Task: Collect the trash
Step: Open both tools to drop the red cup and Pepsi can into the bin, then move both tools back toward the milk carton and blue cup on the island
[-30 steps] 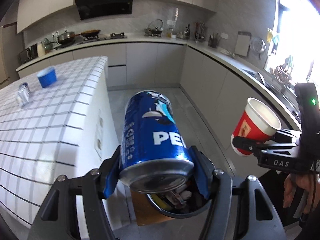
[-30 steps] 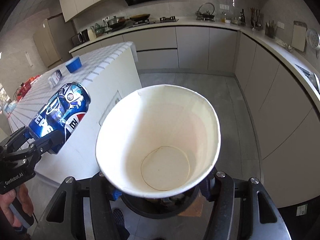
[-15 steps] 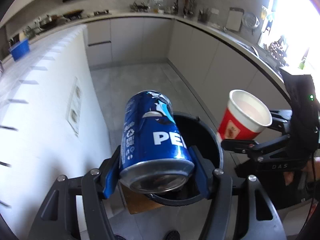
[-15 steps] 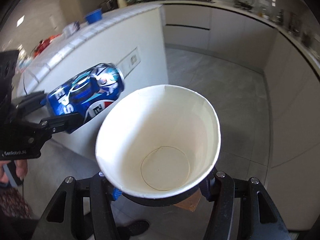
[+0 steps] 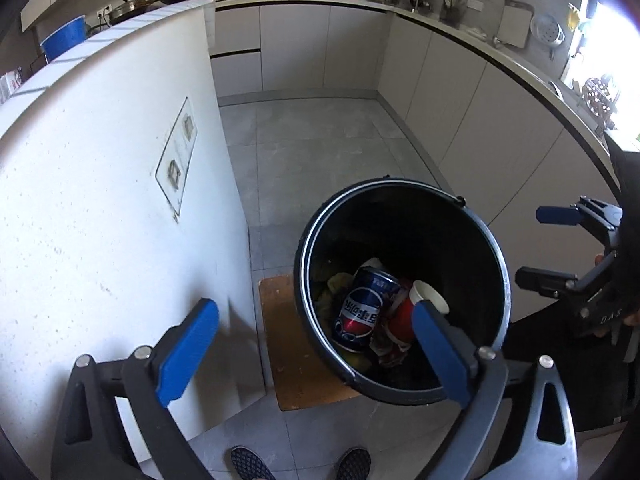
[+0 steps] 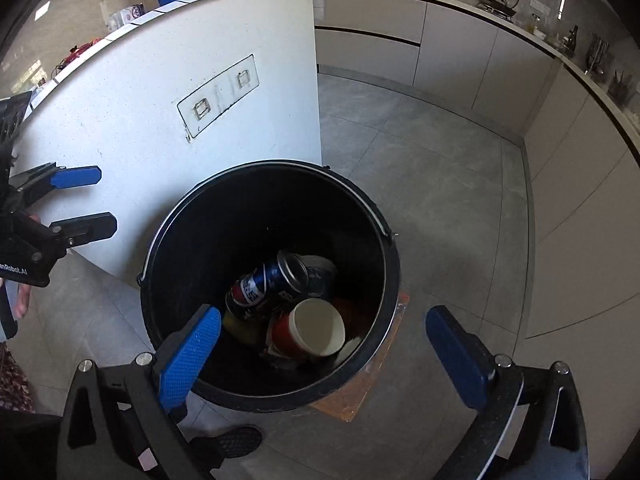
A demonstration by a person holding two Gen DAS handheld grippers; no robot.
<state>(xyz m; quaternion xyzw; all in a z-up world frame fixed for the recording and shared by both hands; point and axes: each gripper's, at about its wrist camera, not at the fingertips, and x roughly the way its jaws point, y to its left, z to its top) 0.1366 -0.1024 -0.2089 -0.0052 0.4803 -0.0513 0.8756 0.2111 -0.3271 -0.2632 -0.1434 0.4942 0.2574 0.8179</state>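
Note:
A black bucket [image 5: 496, 264] stands on the floor beside the white island; it also shows in the right wrist view [image 6: 384, 232]. Inside lie a blue Pepsi can [image 5: 362, 312] [image 6: 268, 282] and a red paper cup [image 5: 416, 304] [image 6: 308, 330] on top of other trash. My left gripper [image 5: 316, 340] is open and empty above the bucket's left rim. My right gripper [image 6: 322, 344] is open and empty above the bucket. Each gripper shows in the other's view, the right one [image 5: 548, 246] and the left one [image 6: 82, 204].
The white island wall [image 5: 100, 208] rises close on the left, with a blue bowl [image 5: 64, 38] on top. A brown board [image 5: 296, 344] lies under the bucket. Grey cabinets [image 5: 460, 92] line the back and right. The person's shoes [image 5: 248, 462] are at the bottom edge.
Both grippers have opened. The Pepsi can and the red paper cup have dropped from the jaws into the bucket. Both views now look down over the bucket.

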